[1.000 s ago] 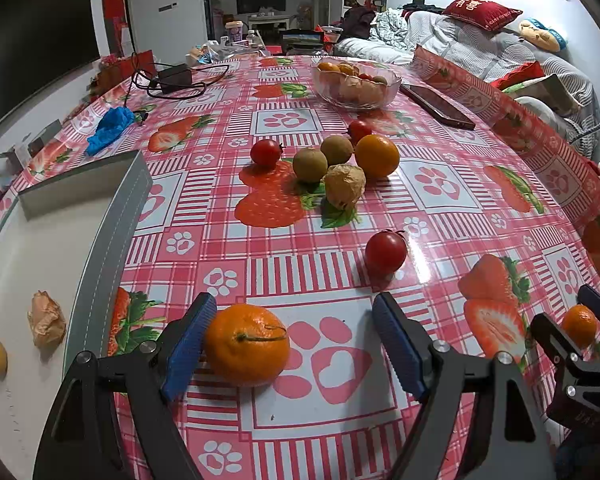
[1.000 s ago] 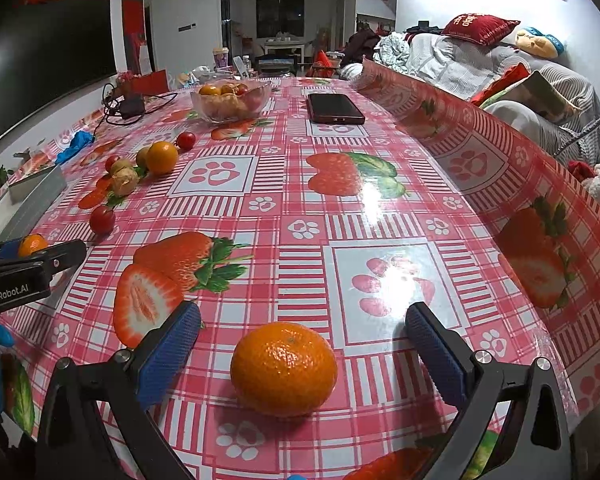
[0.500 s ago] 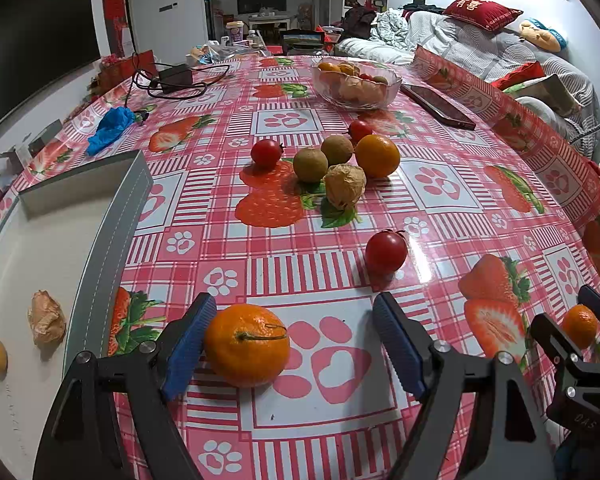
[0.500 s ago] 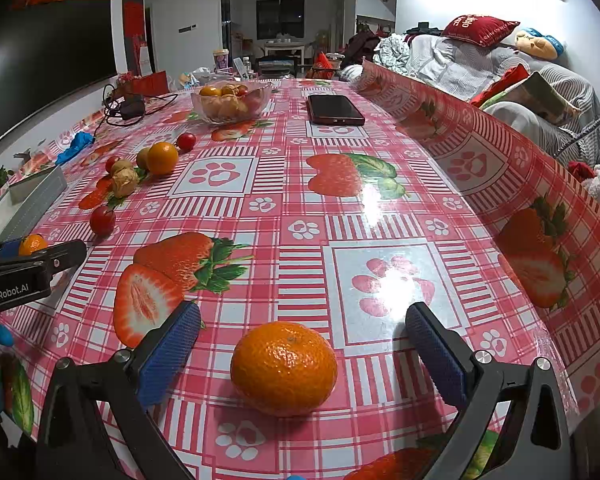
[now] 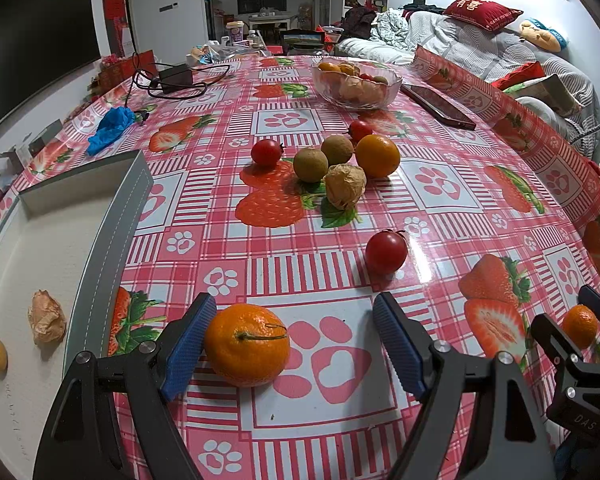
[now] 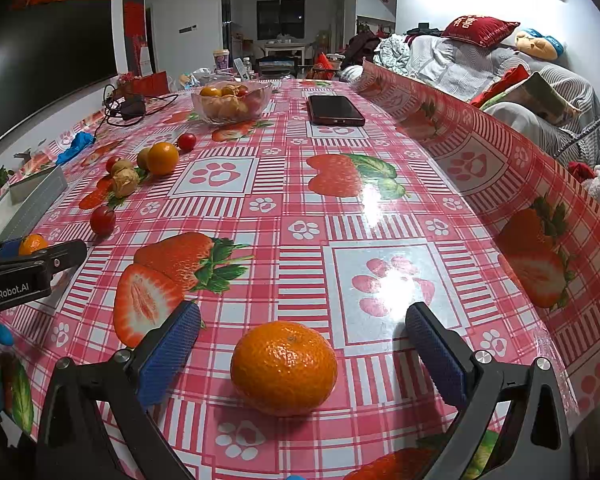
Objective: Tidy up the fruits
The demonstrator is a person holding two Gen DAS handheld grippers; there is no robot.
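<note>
Both claws stand spread — the left claw hugs its mandarin off-centre, so closing could roll it away.

A table in a strawberry-print cloth carries loose fruit mid-table, a glass bowl and phone far, a tray left.

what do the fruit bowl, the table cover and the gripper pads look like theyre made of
The clear fruit bowl looks like glass or clear plastic: the fruit shows through its wall. The pink checked strawberry-print table cover looks like glossy vinyl or oilcloth: lamp glare sits on it and its edge stands stiffly curled. The blue finger pads look like ribbed rubber or soft plastic, matte with a fine grid.
</note>
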